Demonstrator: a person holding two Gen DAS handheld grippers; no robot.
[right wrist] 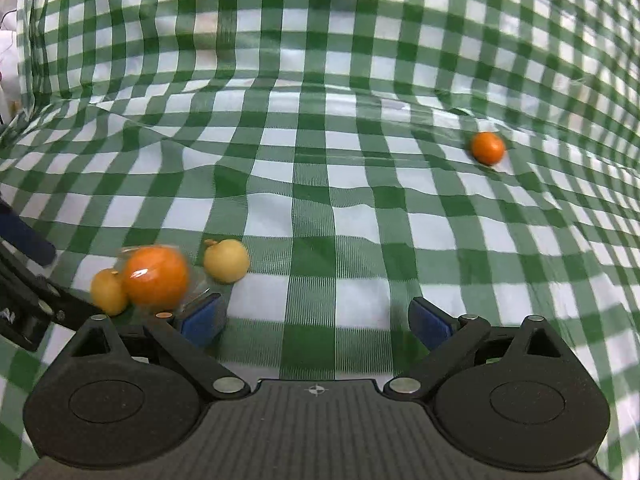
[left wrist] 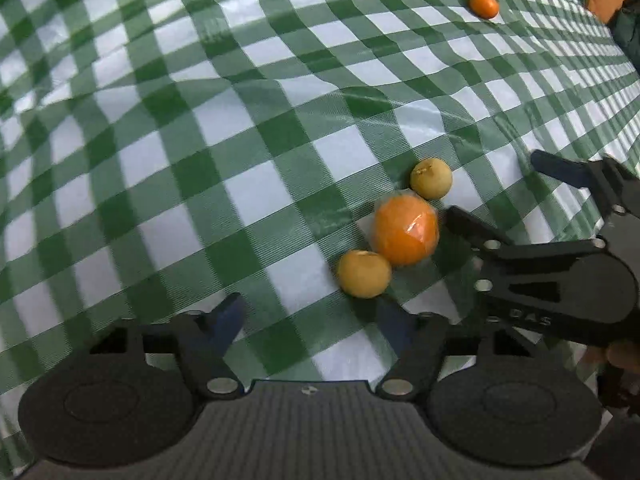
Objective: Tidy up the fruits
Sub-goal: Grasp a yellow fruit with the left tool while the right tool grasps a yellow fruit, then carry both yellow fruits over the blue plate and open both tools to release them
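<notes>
Left wrist: small orange (left wrist: 483, 4) beyond tablecloth (left wrist: 240, 120)

orange (left wrist: 405, 235) between two pears – touching | tangerine (left wrist: 483, 4) (alone) well behind

We held the left gripper (left wrist: 312, 316) pointing steeply down, its jaws apart with nothing between the blue pads. Our right gripper (right wrist: 316, 320) was tilted less steeply, jaws spread wide and empty. It reached in from the right in the left wrist's view.
</notes>
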